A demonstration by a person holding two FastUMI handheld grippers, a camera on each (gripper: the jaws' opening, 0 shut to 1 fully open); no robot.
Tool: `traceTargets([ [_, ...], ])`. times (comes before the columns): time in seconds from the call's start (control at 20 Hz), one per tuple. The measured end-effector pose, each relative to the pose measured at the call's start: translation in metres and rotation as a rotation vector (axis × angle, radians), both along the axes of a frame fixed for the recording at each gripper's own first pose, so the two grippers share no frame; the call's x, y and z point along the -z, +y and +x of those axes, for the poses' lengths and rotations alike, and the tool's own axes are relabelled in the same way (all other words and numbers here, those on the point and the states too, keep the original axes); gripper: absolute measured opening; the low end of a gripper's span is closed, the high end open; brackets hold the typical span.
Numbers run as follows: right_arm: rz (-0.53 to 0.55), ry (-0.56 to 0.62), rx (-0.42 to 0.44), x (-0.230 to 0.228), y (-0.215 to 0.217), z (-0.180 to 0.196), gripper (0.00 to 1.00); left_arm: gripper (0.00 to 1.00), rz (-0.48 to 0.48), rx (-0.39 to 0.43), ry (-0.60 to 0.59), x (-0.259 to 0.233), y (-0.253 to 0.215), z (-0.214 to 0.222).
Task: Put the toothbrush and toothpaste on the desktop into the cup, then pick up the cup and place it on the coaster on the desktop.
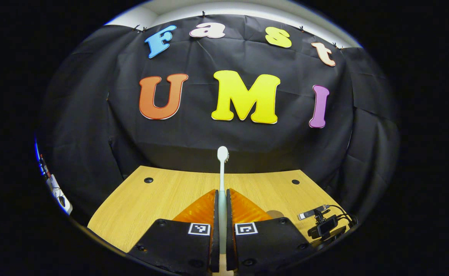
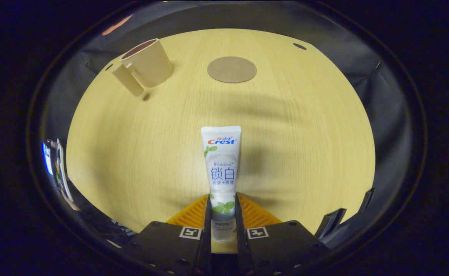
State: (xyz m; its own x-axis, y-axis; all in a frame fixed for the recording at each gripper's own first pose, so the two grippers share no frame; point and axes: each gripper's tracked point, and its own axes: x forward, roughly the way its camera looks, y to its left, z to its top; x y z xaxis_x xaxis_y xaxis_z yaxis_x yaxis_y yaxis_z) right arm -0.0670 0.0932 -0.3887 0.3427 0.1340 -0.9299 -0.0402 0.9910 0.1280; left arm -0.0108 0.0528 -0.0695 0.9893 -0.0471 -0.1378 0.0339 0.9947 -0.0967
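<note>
Toothbrush (image 1: 222, 168), upright, pinched in left gripper (image 1: 222, 199); toothpaste (image 2: 222, 168) clamped likewise in right gripper (image 2: 223, 203) above desktop (image 2: 305, 126) — cup (image 2: 147, 63) at 11 o'clock, coaster (image 2: 232, 69) at 12 — loading step, next likely carrying both over the cup mouth.

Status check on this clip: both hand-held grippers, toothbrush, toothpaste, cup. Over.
Left hand-held gripper shut on toothbrush, head up. Right hand-held gripper shut on toothpaste. Cup holds neither yet; coaster bare. Nothing between toothpaste and cup.
</note>
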Motion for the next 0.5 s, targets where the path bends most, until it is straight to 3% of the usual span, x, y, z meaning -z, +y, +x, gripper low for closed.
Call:
traceTargets([
  [0.5, 0.094, -0.34, 0.031, -0.099, -0.02, 0.018, 0.28, 0.1, -0.036, 0.047, -0.003, 0.019, -0.025, 0.073],
])
